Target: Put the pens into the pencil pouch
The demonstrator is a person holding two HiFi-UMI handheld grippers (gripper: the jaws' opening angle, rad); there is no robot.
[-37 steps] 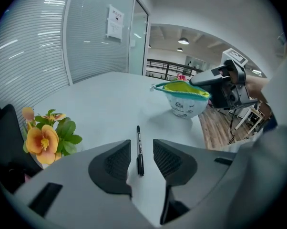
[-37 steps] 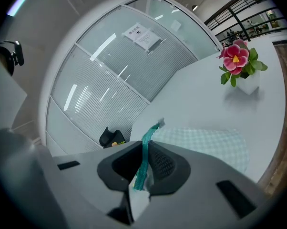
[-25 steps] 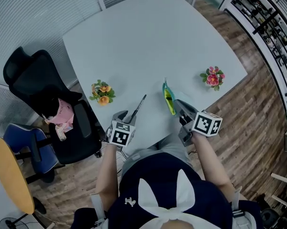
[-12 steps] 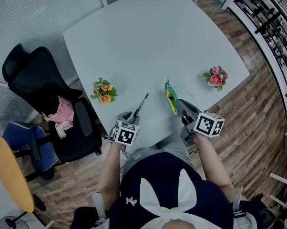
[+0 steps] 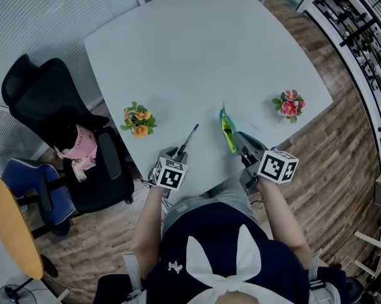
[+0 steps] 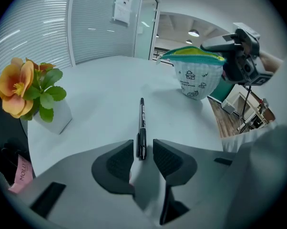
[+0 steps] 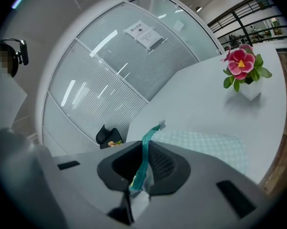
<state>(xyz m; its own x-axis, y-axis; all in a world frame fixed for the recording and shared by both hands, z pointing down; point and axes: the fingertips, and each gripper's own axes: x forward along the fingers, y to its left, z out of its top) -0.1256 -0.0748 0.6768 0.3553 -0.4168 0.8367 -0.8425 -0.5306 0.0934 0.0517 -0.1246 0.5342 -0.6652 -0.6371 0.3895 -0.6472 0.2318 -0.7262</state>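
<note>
A black pen lies on the pale table, pointing away from me. My left gripper is tipped down over its near end. In the left gripper view the pen's capped end lies between the open jaws of the left gripper, and the pads do not press on it. The pouch, teal-edged with a yellow-green lining, stands with its mouth upward to the right of the pen. My right gripper is shut on its near edge. In the right gripper view the teal edge strip is pinched between the pads.
An orange flower pot stands left of the pen, and a pink flower pot near the table's right edge. A black office chair is beside the table's left corner. The table's near edge runs just under both grippers.
My left gripper has sunk toward the table, over the pen's near end. The right gripper and the pouch have stayed put.
</note>
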